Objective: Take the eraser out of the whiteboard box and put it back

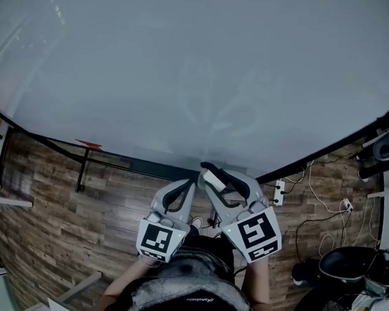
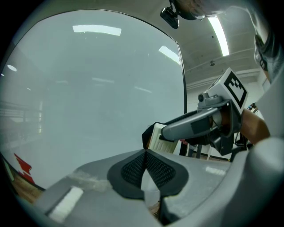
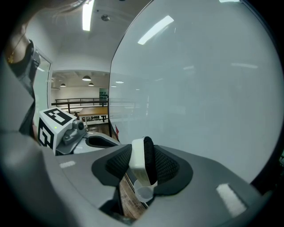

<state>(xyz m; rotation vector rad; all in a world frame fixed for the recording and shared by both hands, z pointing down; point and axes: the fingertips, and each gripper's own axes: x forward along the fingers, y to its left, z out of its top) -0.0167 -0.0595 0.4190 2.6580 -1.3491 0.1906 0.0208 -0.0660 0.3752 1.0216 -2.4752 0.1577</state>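
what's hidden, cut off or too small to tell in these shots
- Whiteboard box: in no view.
- Eraser: right gripper view, its sides are covered by the right claw's pads.
- Whiteboard: head view, top and sides cut off by the frame.
- Red mark on the board: head view, too small to read.

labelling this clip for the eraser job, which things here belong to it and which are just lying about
Job:
- eraser, clamped in the right gripper
- whiteboard beyond it
- the box is not in view

Lying about:
- power strip on the wood floor
- left gripper, shut and empty
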